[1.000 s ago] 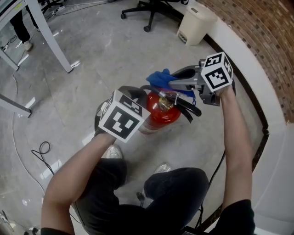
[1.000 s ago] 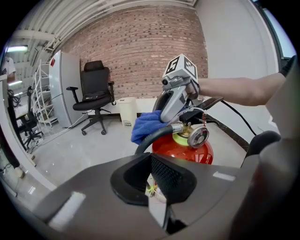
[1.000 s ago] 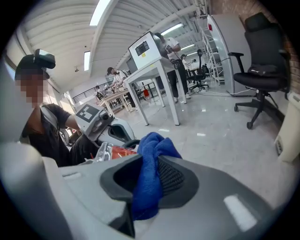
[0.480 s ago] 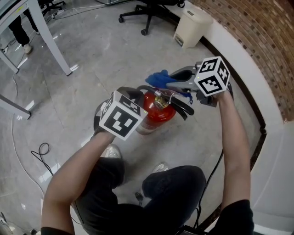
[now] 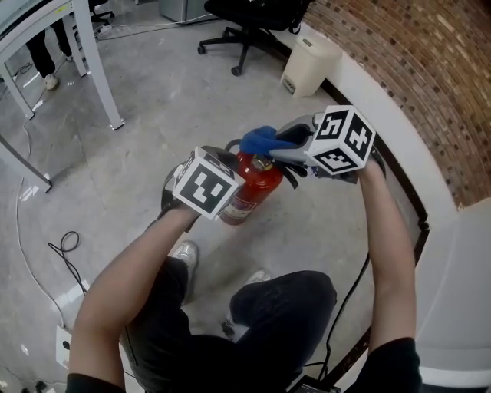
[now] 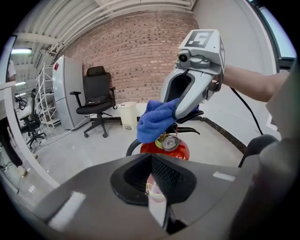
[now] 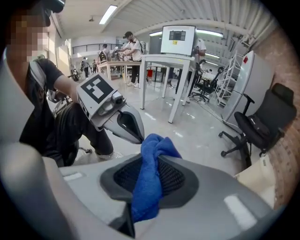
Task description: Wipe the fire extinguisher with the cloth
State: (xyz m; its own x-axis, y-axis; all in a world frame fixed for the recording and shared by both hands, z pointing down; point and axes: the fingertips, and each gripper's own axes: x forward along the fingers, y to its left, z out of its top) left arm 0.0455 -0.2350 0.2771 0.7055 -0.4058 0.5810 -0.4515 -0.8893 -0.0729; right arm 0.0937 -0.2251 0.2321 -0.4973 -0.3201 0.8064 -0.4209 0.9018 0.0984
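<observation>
Black office chair (image 5: 247,12), white bin (image 5: 307,66) beside brick wall (image 5: 410,77), floor cable (image 5: 67,244)

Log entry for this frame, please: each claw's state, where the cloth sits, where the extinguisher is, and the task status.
left side: left claw jaws together, nothing between them, close against the extinguisher's side
right side: right claw shut on the crumpled blue cloth
cloth position: at the top of the red metal fire extinguisher, just above its round pressure gauge
extinguisher: on the grey polished floor
status: cloth at the valve end; red body uncovered
</observation>
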